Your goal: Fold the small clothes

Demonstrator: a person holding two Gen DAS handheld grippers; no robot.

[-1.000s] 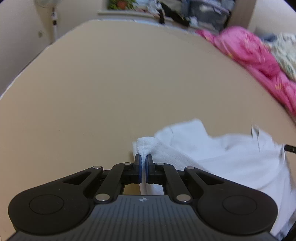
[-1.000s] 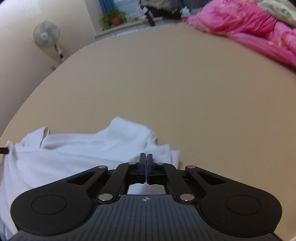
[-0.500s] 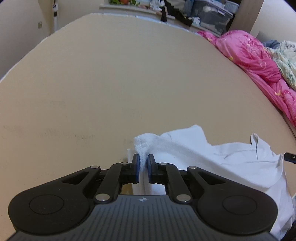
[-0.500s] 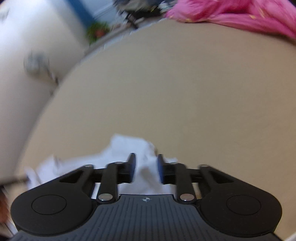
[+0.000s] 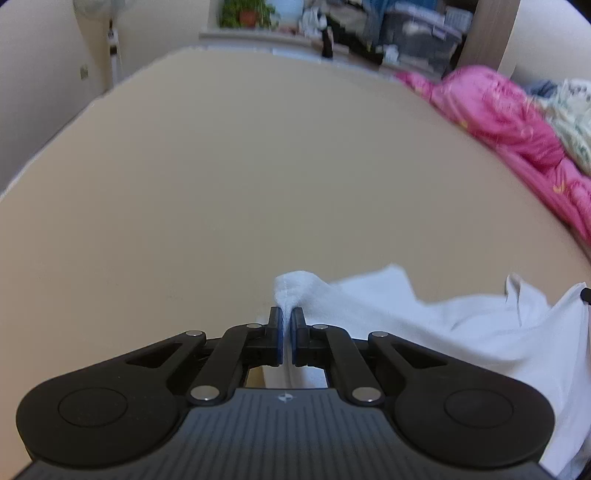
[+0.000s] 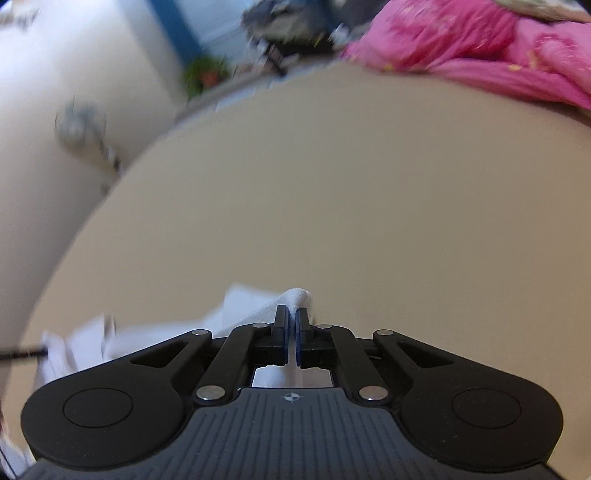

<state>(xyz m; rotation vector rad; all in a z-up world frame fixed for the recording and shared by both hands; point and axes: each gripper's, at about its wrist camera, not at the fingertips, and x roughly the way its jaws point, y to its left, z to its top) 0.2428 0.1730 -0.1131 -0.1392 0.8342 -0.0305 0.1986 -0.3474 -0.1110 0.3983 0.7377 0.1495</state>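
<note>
Crumpled white cotton garment (image 5: 424, 317) on tan tabletop (image 5: 258, 184), one bunched edge clenched in left gripper (image 5: 287, 325), another in right gripper (image 6: 292, 325), probably to lift and spread before folding.

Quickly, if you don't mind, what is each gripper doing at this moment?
Left gripper: closed, pinching a bunched edge of the white cotton garment.
Right gripper: closed, pinching another edge of the garment.

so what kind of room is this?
Probably a lived-in bedroom or spare room at home: pink quilt heaped beside the beige table, stacked storage bins and a potted plant on the ledge behind.
</note>
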